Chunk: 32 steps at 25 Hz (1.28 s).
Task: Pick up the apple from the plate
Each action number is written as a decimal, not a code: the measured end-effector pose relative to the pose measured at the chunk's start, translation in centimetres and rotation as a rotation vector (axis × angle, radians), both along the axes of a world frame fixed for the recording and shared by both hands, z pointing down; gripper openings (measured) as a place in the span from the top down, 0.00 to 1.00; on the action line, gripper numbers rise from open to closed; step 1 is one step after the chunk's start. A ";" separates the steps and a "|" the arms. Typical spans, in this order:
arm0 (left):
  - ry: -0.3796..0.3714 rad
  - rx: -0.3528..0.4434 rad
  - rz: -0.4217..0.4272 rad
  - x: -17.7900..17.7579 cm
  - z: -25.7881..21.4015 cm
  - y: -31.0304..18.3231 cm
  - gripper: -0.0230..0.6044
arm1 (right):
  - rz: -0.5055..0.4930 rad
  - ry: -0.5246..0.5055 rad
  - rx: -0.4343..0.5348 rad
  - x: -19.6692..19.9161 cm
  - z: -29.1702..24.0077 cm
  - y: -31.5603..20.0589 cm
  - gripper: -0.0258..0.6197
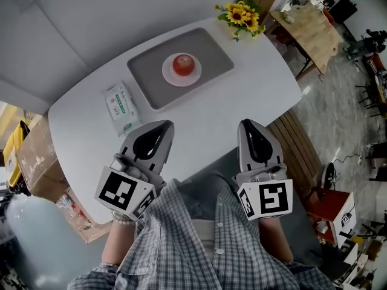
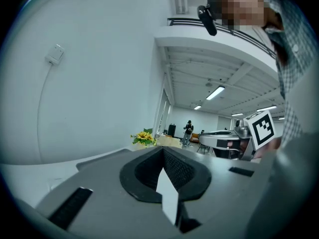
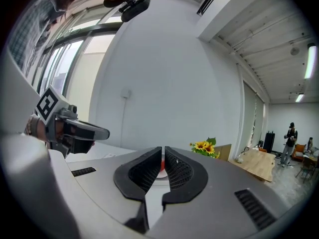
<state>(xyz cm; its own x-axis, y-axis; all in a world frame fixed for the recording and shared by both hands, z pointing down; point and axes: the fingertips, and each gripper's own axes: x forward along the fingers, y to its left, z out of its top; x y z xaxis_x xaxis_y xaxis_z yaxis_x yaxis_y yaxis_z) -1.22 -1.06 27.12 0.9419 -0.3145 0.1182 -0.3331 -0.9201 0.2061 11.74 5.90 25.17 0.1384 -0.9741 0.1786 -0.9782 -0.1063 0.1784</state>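
A checked shirt [image 1: 199, 252] fills the bottom of the head view, and the two tongs are held just above it, side by side and well apart. The left tongs [image 1: 158, 128] have their jaws pressed together with nothing between them. The right tongs [image 1: 250, 127] are closed to a thin slit and are also empty; in the right gripper view a sliver of red shows far off through that slit. Both tips reach just over the near edge of the white desk [image 1: 254, 83].

The apple [image 1: 184, 64] sits in the middle of a small white plate [image 1: 169, 76]. The plate rests at the centre of a grey tray [image 1: 145, 71] on the far half of the desk, close to the wall. A wide band of bare desk lies between the tongs and the tray's near edge.

A pack of wipes [image 1: 122, 107] lies just beside the tray's near-left corner, close ahead of the left tongs. Sunflowers [image 1: 242, 16] stand at the far right corner, clear of the tray.
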 end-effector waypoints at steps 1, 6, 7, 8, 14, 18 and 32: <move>-0.004 -0.001 -0.009 -0.1 0.1 -0.3 0.95 | -0.007 0.000 -0.005 0.0 0.1 -0.4 0.91; -0.011 -0.009 -0.064 -0.4 0.5 -1.8 0.95 | -0.069 0.009 -0.020 0.2 0.5 -2.8 0.91; -0.012 -0.013 -0.075 -0.4 0.5 -2.2 0.95 | -0.083 0.009 -0.022 0.3 0.5 -3.4 0.91; -0.012 -0.019 -0.085 -0.4 0.6 -2.6 0.95 | -0.094 0.008 -0.025 0.4 0.6 -4.0 0.91; -0.030 -0.047 -0.160 0.8 1.5 -4.9 0.95 | -0.157 -0.009 -0.067 2.4 1.6 -7.3 0.91; -0.053 -0.076 -0.206 1.7 2.5 -6.4 0.95 | -0.208 -0.027 -0.101 3.9 2.7 -9.6 0.91; -0.118 -0.217 -0.428 4.0 6.8 -11.6 0.95 | -0.385 -0.067 -0.269 7.7 7.8 -16.9 0.91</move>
